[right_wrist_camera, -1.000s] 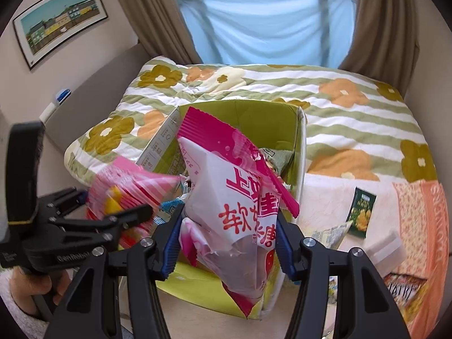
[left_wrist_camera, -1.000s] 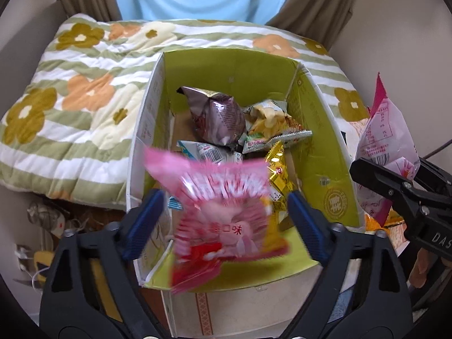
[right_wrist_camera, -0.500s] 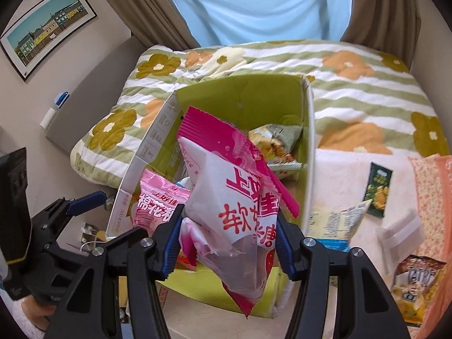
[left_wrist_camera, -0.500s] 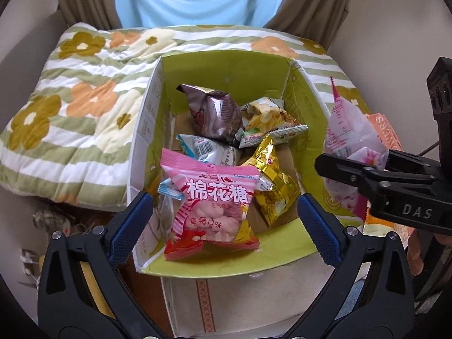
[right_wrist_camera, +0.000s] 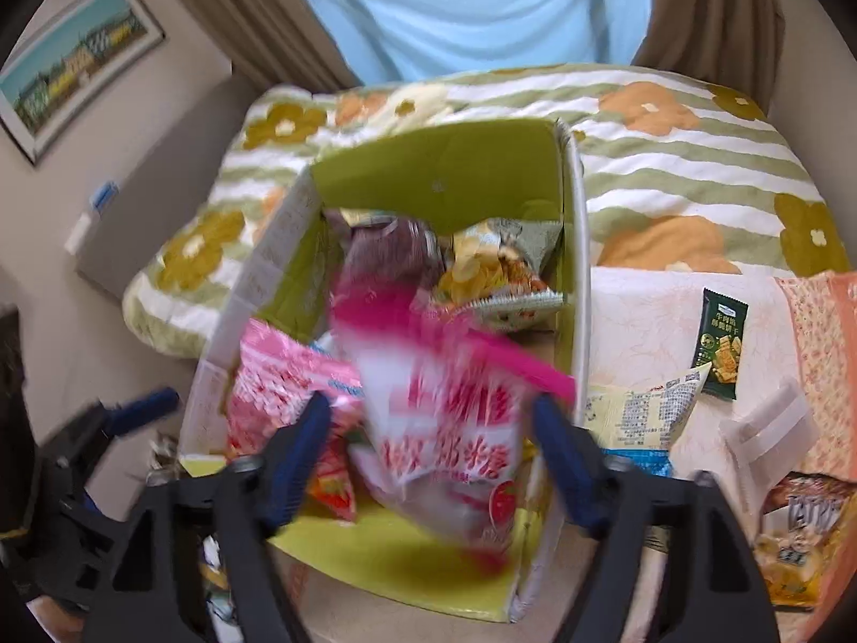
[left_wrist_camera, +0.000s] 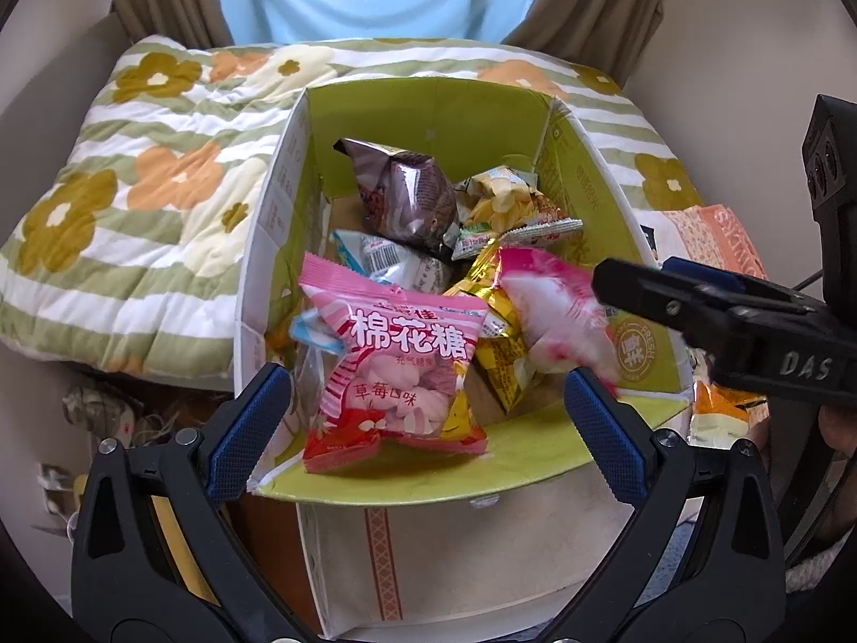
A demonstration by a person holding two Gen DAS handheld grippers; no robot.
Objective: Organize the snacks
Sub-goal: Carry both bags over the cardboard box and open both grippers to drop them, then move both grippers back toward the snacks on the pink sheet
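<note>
A green-lined cardboard box [left_wrist_camera: 568, 161] holds several snack bags. A pink marshmallow bag [left_wrist_camera: 396, 369] lies at its front, also seen in the right wrist view [right_wrist_camera: 278, 380]. My left gripper [left_wrist_camera: 423, 412] is open and empty above the box's front edge. My right gripper [right_wrist_camera: 428, 450] is open over the box [right_wrist_camera: 444, 161]; a pink-and-white candy bag [right_wrist_camera: 444, 428] is blurred between its jaws, falling free. The same bag shows blurred in the left wrist view [left_wrist_camera: 557, 316] beside the right gripper's fingers [left_wrist_camera: 669, 294].
The box stands against a flowered quilt [left_wrist_camera: 134, 203]. To its right on a cloth lie a dark green cracker packet [right_wrist_camera: 720, 343], a pale yellow packet [right_wrist_camera: 643, 412], a white plastic piece [right_wrist_camera: 766, 428] and a yellow snack bag [right_wrist_camera: 798, 541]. A brown bag [left_wrist_camera: 407, 193] lies deep in the box.
My right gripper moved over the box and opened; the pink-and-white candy bag dropped from it. The marshmallow bag, let go by the left gripper earlier, lies still in the box.
</note>
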